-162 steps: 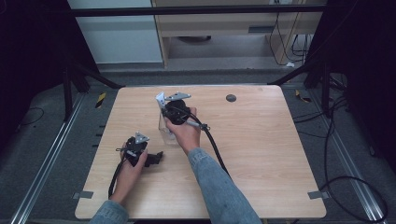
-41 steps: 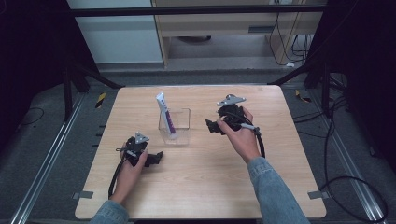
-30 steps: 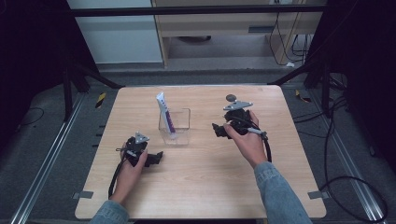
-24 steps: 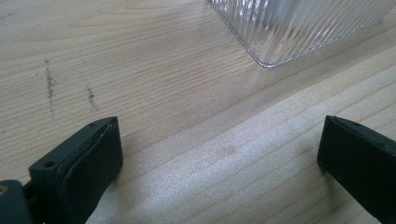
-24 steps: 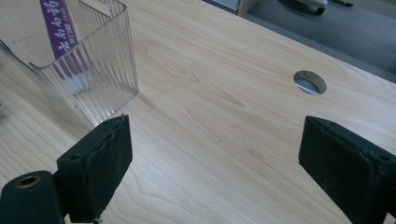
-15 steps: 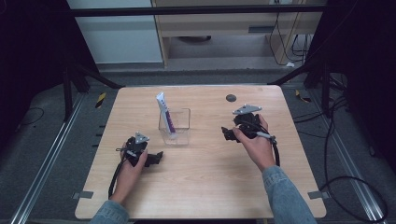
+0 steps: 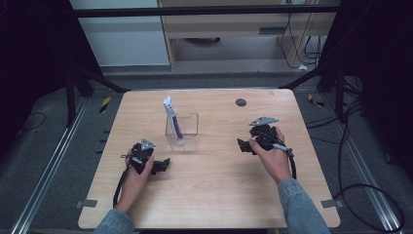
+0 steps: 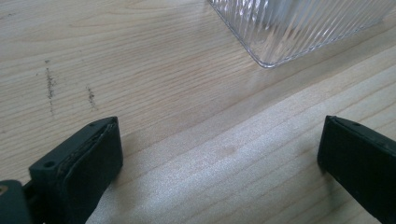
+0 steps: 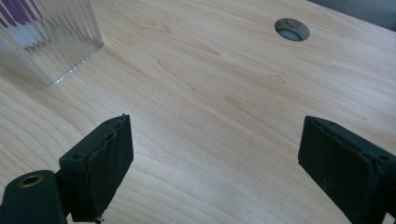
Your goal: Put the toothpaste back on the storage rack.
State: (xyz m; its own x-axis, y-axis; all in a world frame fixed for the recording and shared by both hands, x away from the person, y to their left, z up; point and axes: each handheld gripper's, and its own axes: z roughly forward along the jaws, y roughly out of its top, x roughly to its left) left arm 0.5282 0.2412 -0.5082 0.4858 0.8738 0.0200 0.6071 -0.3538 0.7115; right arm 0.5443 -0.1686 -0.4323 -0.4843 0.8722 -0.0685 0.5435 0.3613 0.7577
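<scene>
Here, both tools (image 7: 163, 165) (image 7: 242, 146) wide apart and empty, bare table (image 7: 219, 190) between, clear holder (image 7: 182, 132) mid-table.

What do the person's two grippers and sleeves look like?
Both the left gripper and the right gripper are black, each with a grey three-cornered plate on top and a black cable trailing back along the arm. Their jaws are flat black blocks. The person wears blue denim sleeves.
</scene>
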